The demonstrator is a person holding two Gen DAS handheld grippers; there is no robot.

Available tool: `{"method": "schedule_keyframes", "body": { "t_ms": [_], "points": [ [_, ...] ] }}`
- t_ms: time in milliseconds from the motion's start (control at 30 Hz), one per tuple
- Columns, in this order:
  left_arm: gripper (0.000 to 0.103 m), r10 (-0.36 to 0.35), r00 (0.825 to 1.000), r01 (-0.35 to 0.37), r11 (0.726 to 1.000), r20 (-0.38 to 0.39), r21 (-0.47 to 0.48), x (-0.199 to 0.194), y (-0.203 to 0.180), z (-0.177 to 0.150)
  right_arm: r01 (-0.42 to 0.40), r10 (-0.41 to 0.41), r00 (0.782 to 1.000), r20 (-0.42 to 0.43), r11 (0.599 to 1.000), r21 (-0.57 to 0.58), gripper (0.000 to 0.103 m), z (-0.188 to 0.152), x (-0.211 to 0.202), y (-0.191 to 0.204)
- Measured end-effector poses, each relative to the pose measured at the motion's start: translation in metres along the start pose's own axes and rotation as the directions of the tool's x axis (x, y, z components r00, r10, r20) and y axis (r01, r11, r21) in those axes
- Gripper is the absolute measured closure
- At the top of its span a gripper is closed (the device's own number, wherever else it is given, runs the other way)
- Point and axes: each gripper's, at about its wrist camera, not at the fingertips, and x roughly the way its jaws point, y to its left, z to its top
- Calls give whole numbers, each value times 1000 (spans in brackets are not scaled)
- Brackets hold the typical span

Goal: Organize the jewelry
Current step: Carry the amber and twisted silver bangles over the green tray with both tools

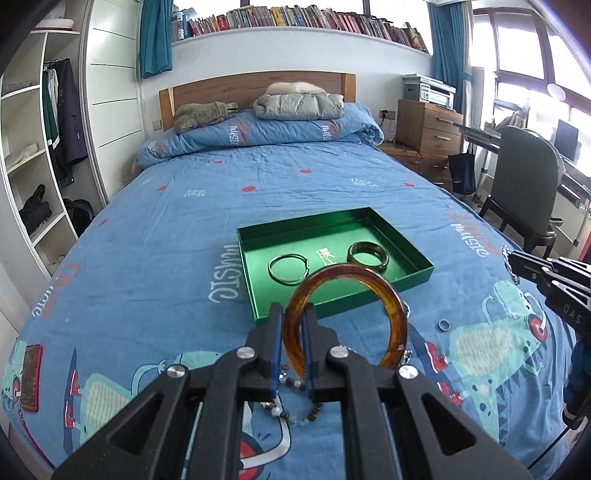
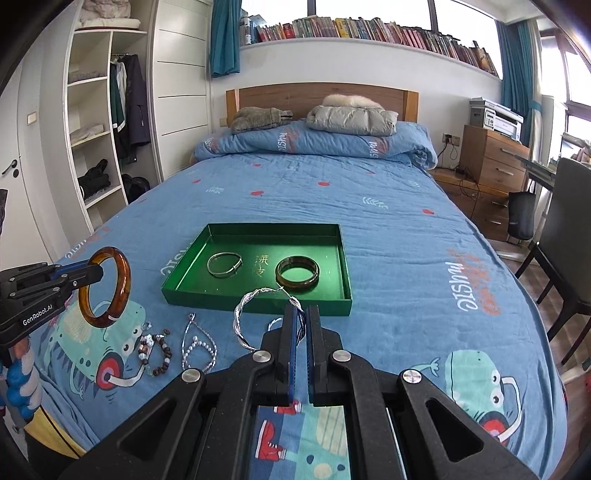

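We held both tongs clamped and raised near the green tray [image 2: 258, 306], left gripper [image 1: 291, 325] pinching the amber bangle [image 1: 399, 321] upright, right gripper [image 2: 300, 319] nipping the twisted silver bracelet [image 2: 240, 325], likely to join the two bangles inside.

a: what's the room like?
b: a bedroom. a bed [image 2: 332, 206] with a blue printed quilt fills the middle, its wooden headboard [image 2: 321, 94] at 12 o'clock against a white wall.
a: and above it?
b: a long shelf of books [image 2: 369, 31], teal curtains [image 2: 224, 37] either side.
a: the sides?
b: open white wardrobe [image 2: 92, 122] at 9 o'clock; at 3 o'clock a wooden drawer unit [image 2: 495, 162] bearing a printer [image 2: 495, 116], a dark chair [image 1: 524, 184], bright windows [image 1: 524, 48].
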Motion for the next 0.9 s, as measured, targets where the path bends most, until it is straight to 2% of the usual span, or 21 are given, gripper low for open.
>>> {"method": "schedule_keyframes", "body": {
  "t_ms": [267, 433, 633, 900],
  "points": [
    [94, 45, 998, -45, 999, -36, -9, 78, 12, 44, -17, 17, 1000, -6, 1000, -6, 99, 43, 74, -3],
    [94, 68, 993, -71, 997, -92, -35, 140, 20, 62, -37, 37, 998, -42, 999, -9, 99, 57, 128, -4],
    [94, 97, 981, -108, 992, -168, -57, 209, 28, 73, -62, 61, 991, -122, 998, -10, 99, 58, 191, -7],
    [94, 114, 957, -140, 987, -266, -80, 266, 34, 79, -90, 84, 968, -235, 996, -13, 99, 51, 250, -11]
  ]
}}
